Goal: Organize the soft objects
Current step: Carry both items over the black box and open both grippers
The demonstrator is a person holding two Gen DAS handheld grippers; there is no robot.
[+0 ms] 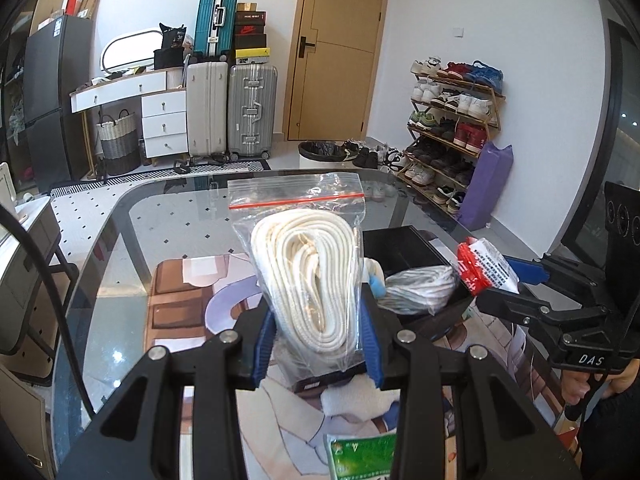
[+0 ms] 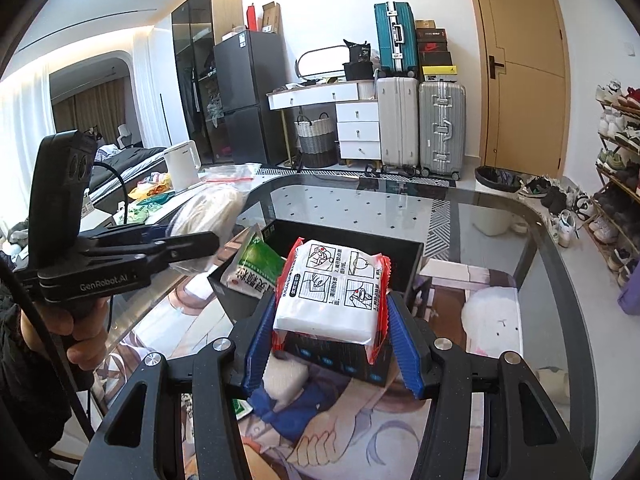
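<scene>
left claw (image 1: 318, 332): clamped on zip bag of white rope (image 1: 308, 268), lifted off tabletop (image 1: 104, 280)
right claw (image 2: 332, 336): gripping red-edged white packet (image 2: 332, 288), above black box (image 2: 400, 248)
black box: green packet (image 2: 256, 264) leaning inside

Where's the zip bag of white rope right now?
The zip bag of white rope is clamped in the left tongs, held above the table mat, left of the black box.

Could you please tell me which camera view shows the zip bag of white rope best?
The left wrist view: the zip bag fills the centre, held between the left gripper jaws, with its red seal and coiled rope clear. The right wrist view shows the bag only from the side, blurred and partly hidden behind that gripper.
</scene>
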